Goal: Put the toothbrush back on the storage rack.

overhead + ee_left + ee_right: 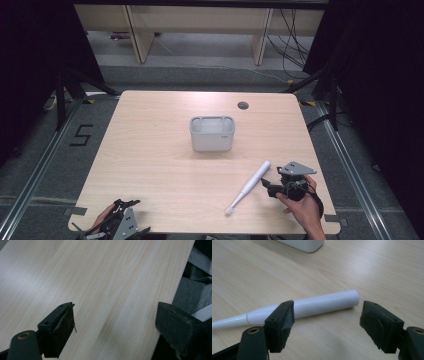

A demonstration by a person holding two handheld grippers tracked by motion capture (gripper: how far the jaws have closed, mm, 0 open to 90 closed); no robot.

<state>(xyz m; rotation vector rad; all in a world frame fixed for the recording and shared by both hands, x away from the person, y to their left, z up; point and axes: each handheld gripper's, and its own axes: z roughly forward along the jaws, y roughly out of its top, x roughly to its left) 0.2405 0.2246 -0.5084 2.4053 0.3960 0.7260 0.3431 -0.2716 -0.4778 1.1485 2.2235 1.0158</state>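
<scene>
Pale wooden tabletop carries a slim white electric toothbrush lying flat near its right front edge, the right gripper wide open just short of its thick end, a white plastic bin mid-table, and the left gripper open, empty.

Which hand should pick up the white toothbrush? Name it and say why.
Right. The right gripper sits beside the toothbrush handle with jaws open toward it, not yet gripping. The left gripper is at the table's near left corner, far away.
</scene>
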